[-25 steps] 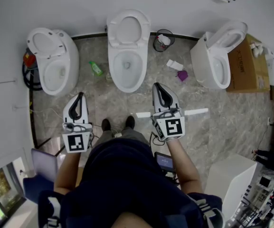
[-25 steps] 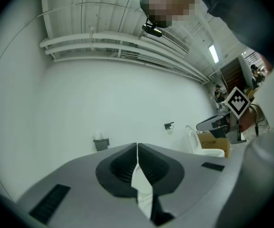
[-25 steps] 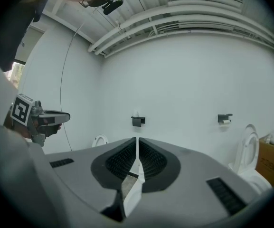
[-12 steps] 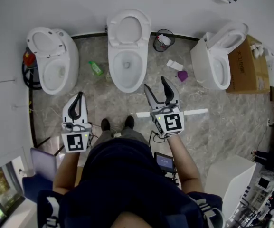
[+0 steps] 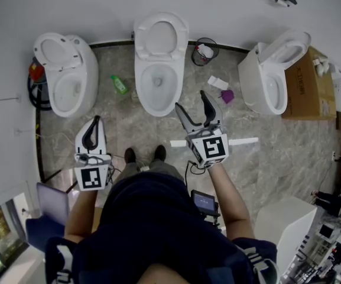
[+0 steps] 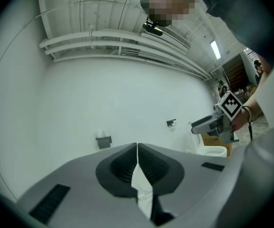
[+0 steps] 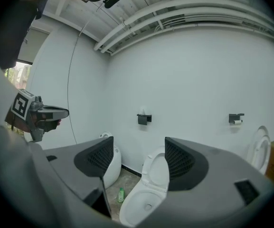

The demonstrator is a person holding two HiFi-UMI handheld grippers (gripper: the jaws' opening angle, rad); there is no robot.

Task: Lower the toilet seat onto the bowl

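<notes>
**Fingers.** The right gripper [image 5: 191, 102] has its fingers [image 7: 101, 158] spread wide; they have just been opening. Nothing is between them, and the middle toilet shows through the gap. This gripper hangs in the air short of the bowl [image 5: 157, 90], off its front right edge, touching nothing. The left gripper [image 5: 97, 120] has its fingers [image 6: 122, 167] pressed together and holds nothing. It sits above the floor between the left toilet [image 5: 70, 78] and the person's shoes [image 5: 130, 155].

**Task item.** The toilet seat [image 5: 160, 37] is raised, leaning back toward the wall behind the bowl and well apart from both grippers.

**Surroundings.**
- A green bottle [image 5: 119, 85] lies on the floor between the left toilet and the bowl.
- A black waste bin [image 5: 204, 50] stands by the wall just right of the raised seat.
- A white packet [image 5: 217, 81] and a purple item [image 5: 227, 94] lie between the bowl and the right toilet [image 5: 270, 70], whose seat is also up.
- A cardboard box [image 5: 306, 81] stands just beside the right toilet.
- A white strip [image 5: 244, 139] lies on the floor near the right gripper.
- A red item [image 5: 35, 74] with a black hose sits at the left toilet's outer side.

**Surface and room.** The marble floor [image 5: 129, 123] is grey and veined. The wall [image 5: 99, 5] is white and carries two dark holders [image 7: 144, 118].

**Room for moving.** Open floor runs from the shoes to the bowl's front rim. The bottle and the bin flank the approach on either side.
</notes>
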